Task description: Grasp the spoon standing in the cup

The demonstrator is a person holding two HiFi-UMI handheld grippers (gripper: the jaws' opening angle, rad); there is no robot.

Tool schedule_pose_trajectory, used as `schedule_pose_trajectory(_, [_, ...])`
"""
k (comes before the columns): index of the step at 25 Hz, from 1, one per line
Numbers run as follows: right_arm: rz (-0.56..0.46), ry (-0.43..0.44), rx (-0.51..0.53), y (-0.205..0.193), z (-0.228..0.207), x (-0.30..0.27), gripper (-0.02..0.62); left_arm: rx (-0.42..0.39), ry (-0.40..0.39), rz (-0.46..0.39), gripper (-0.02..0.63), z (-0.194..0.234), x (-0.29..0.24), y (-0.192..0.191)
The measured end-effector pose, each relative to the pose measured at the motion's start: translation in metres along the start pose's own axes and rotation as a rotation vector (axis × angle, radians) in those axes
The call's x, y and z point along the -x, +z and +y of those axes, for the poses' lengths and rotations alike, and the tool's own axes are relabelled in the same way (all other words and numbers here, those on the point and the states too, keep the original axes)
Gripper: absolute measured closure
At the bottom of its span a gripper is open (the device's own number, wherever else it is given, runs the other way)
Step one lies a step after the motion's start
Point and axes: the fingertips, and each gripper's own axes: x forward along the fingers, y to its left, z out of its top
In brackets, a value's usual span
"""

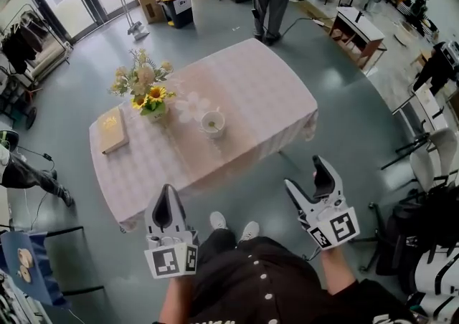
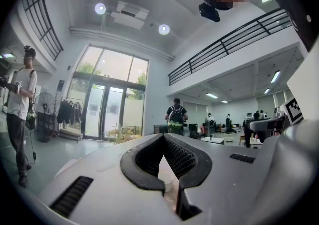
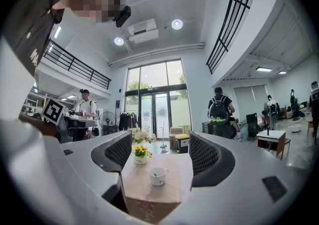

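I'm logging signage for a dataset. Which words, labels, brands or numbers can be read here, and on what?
No text reads clearly.
Cubes on the left gripper and right gripper: square marker patterns only, no words.
On the yellow-lidded bin: a white label, too small to read.
On the tablecloth front hem: faint print, too blurred to read.
On the book: nothing legible on the cover.

A cloth-covered table [image 1: 258, 93] bears a flower vase [image 1: 147, 94] and a book [image 1: 112, 130]; a yellow-lidded bin [image 1: 176, 1] stands beyond.
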Motion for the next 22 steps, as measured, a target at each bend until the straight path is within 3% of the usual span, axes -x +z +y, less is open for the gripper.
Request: schedule_pose_trajectory(22, [-0.028,0.128,0.026,0.002,0.012,-0.157,0.256,0.003,0.134,-0.043,0.589,0.098,-0.07,0.005])
